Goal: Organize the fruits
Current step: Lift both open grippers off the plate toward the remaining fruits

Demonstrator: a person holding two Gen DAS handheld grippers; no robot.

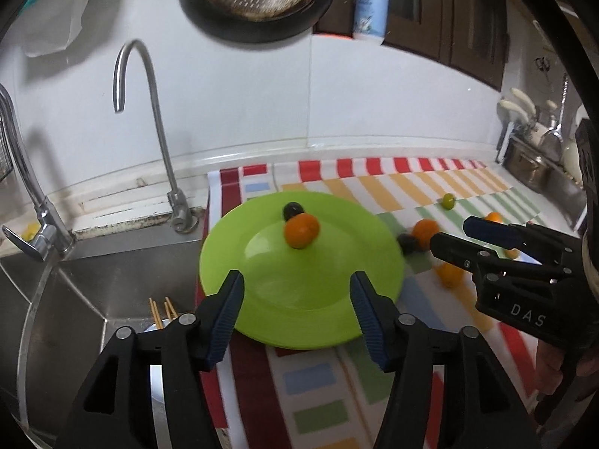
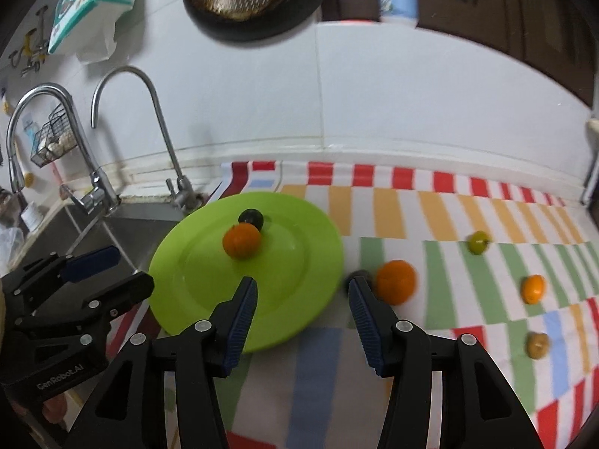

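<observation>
Right, my left gripper (image 1: 297, 312) and right gripper (image 2: 302, 316) both gape, holding nothing. The plate (image 2: 209, 299) carries one orange (image 2: 241, 240) touching a dark fruit (image 2: 251, 218) (plum, perhaps); other fruit lies on the cloth (image 2: 468, 202).

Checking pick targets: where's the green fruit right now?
Right wrist view: the green fruit lies on the striped cloth, right of the green plate, behind the large orange, apart from both.
</observation>
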